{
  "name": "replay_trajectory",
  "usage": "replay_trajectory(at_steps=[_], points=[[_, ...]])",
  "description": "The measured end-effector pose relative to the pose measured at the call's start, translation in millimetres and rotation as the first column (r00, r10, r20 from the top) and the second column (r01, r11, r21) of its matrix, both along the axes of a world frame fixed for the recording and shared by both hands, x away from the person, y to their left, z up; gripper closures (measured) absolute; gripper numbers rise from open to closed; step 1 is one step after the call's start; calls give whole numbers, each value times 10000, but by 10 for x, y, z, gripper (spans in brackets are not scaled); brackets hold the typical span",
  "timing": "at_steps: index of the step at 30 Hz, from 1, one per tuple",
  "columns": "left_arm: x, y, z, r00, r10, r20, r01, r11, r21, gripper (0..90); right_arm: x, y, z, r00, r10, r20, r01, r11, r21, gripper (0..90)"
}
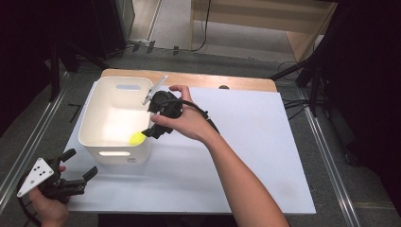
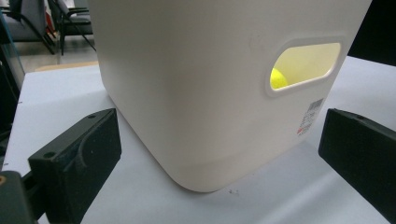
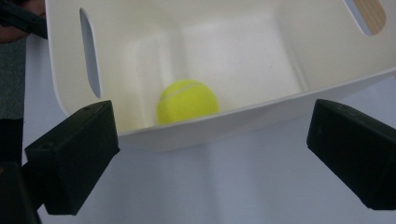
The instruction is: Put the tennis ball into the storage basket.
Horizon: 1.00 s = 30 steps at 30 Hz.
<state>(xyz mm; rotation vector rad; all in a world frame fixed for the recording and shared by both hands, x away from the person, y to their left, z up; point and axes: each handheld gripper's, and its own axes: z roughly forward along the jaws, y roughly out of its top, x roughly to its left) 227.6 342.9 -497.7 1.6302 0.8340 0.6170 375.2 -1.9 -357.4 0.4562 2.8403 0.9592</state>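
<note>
1. Tongs first: the right gripper (image 1: pixel 153 131) sits just left of centre in the high view, at the near-right rim of the white bin (image 1: pixel 90 118). Its jaws are spread wide and empty, as the right gripper view confirms.
2. The left gripper (image 1: pixel 80 176) rests at the lower left of the high view, near the bin's front wall but apart from it. Its jaws are also spread, with nothing between them.
3. The tennis ball (image 3: pixel 187 101) lies on the bin floor against the near wall, at centre in the right gripper view. It is also visible through the handle slot (image 2: pixel 303 65) at the upper right of the left gripper view.
4. Risk, as I judge it: the right jaws hang over the rim, so a careless withdrawal could catch the wall and drag or tip the light bin across the white board (image 1: pixel 246 156).
5. The ball is bright yellow-green, felted, with a pale seam, and looks round and undamaged.
</note>
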Motion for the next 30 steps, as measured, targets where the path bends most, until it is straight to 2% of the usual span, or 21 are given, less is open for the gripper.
replay_trajectory(at_steps=[10, 13, 14, 17, 30], points=[[0, -3, 1, 10000, -3, -12, 3, 10000, 77, 0, -73, -228, -106, 9998, -213, -56, 214, 9996, 157, 8], [0, -2, 0, 10000, -7, -14, 7, 10000, 64, 0, -99, -297, -145, 9999, -120, 1, 120, 9994, 323, 8], [0, -2, 0, 10000, -7, -14, 7, 10000, 59, 0, -125, -324, -148, 9996, -279, -76, 282, 9989, 366, 7], [-1, -3, 1, 10000, -8, -7, 8, 10000, 57, 0, -180, -401, -173, 9995, -294, -146, 301, 9980, 549, 0], [-5, -3, 1, 10000, 16, -39, -16, 10000, 79, 0, -332, -848, -357, 9940, -1094, 71, 1083, 9898, 930, 0]])
